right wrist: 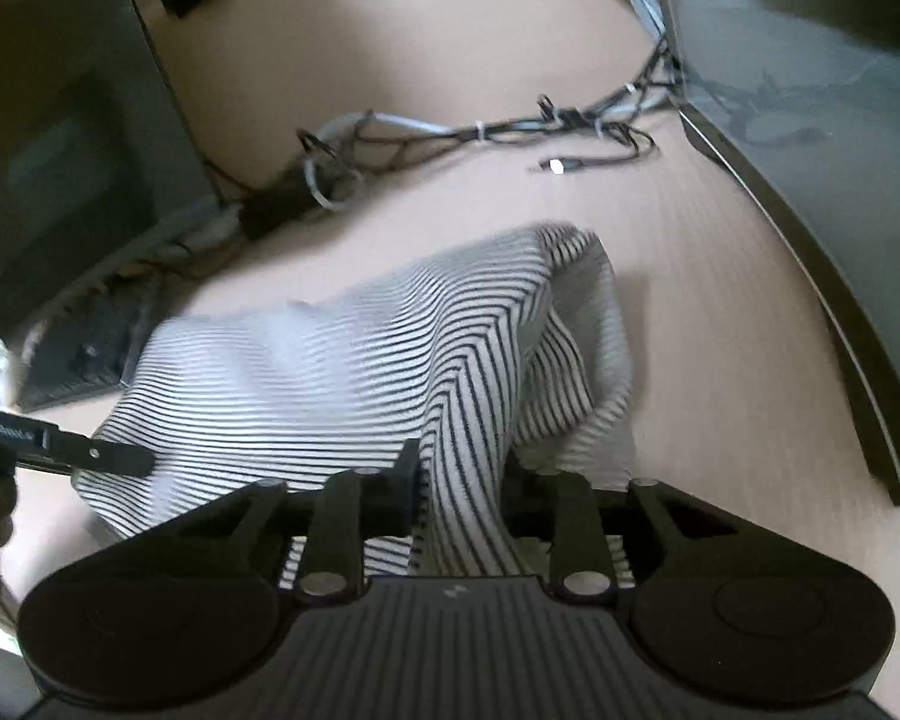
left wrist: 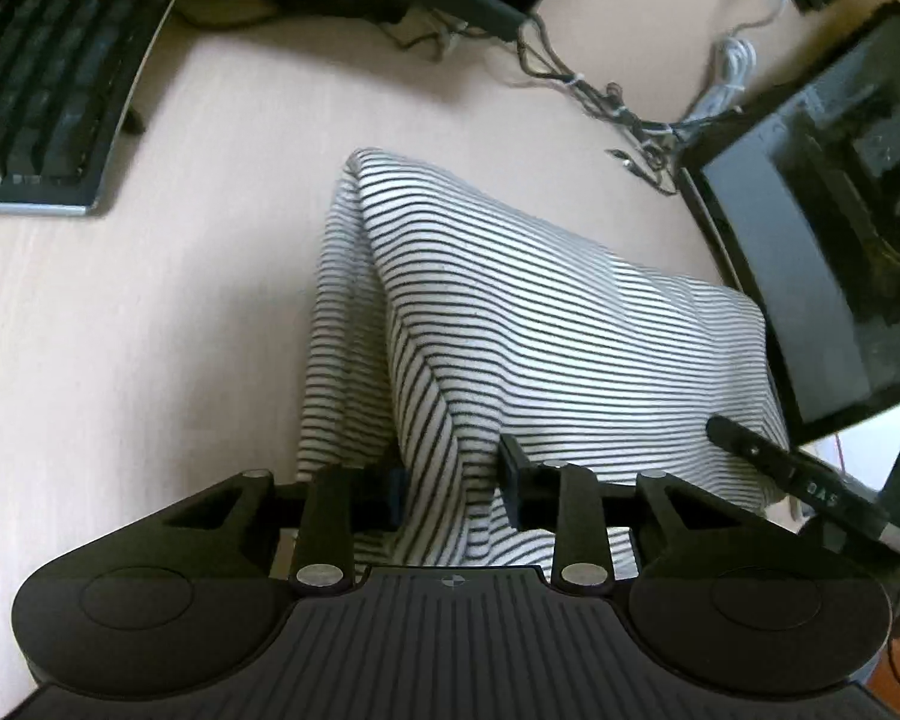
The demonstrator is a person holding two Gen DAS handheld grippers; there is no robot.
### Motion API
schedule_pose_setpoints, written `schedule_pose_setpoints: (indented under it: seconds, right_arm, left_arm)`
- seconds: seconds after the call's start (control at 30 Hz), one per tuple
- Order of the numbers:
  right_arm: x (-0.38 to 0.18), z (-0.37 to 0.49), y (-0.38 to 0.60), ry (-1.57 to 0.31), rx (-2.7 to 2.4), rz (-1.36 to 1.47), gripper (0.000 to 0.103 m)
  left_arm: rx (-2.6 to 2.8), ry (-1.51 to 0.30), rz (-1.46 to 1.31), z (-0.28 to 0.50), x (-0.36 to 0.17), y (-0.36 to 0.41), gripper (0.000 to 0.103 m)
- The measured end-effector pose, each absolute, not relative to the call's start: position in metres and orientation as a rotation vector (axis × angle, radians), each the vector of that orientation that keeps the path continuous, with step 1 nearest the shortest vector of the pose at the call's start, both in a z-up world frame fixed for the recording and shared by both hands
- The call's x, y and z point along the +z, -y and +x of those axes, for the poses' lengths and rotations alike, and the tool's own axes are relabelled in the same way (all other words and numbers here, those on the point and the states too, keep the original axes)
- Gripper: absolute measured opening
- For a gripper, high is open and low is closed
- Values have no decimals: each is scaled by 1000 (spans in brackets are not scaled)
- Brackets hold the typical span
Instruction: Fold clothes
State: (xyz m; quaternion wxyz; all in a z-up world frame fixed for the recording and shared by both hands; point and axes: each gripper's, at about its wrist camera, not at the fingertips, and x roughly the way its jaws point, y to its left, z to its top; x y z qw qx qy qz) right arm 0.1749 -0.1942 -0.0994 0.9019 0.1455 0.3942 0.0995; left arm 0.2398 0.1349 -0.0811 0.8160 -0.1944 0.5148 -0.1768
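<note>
Striped in black and white, one garment (left wrist: 546, 324) lies bunched on the pale wooden desk (left wrist: 150, 360), lifted at its near edge where both grippers hold it. The left gripper (left wrist: 453, 489) has a gathered fold of the cloth pinched between its two fingers; the right gripper (right wrist: 462, 495) likewise clamps a ridge of the same fabric, which rises up into its jaws. Each gripper's finger shows at the edge of the other's view, resting against the cloth. Around the garment stand one dark keyboard (left wrist: 42, 90) on the left, a tangle of black and white cables (left wrist: 630, 108) behind, and a black open-fronted case (left wrist: 840, 210) on the right, its insides too dark and blurred to make out
</note>
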Motion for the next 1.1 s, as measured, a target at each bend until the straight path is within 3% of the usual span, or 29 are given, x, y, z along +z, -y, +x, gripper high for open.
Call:
schedule_pose_setpoints:
  seconds: [0.17, 0.27, 0.3, 0.4, 0.5, 0.63, 0.73, 1.1]
  right_arm:
    - [-83, 175, 208, -803, 202, 273, 48]
    - [-62, 176, 220, -743, 180, 262, 64]
    - [-55, 178, 221, -712, 181, 261, 74]
    - [-34, 188, 223, -619, 197, 258, 102]
    - [-31, 211, 217, -594, 295, 325, 103]
    - [-74, 253, 210, -725, 394, 455, 103]
    - [-101, 259, 204, -755, 363, 398, 103]
    - [-101, 205, 204, -737, 268, 471, 103]
  left_arm:
    - [-308, -1016, -315, 236, -56, -138, 47]
    - [-307, -932, -315, 231, -29, -139, 63]
    - [-327, -907, -329, 231, -21, -138, 73]
    - [-424, -881, -374, 233, -12, -128, 91]
    - [-477, -980, -390, 240, -34, -105, 96]
    - [-493, -1081, -395, 249, -67, -83, 102]
    - [-515, -1066, -366, 252, -68, -83, 103]
    - [-492, -970, -253, 305, -73, -59, 103]
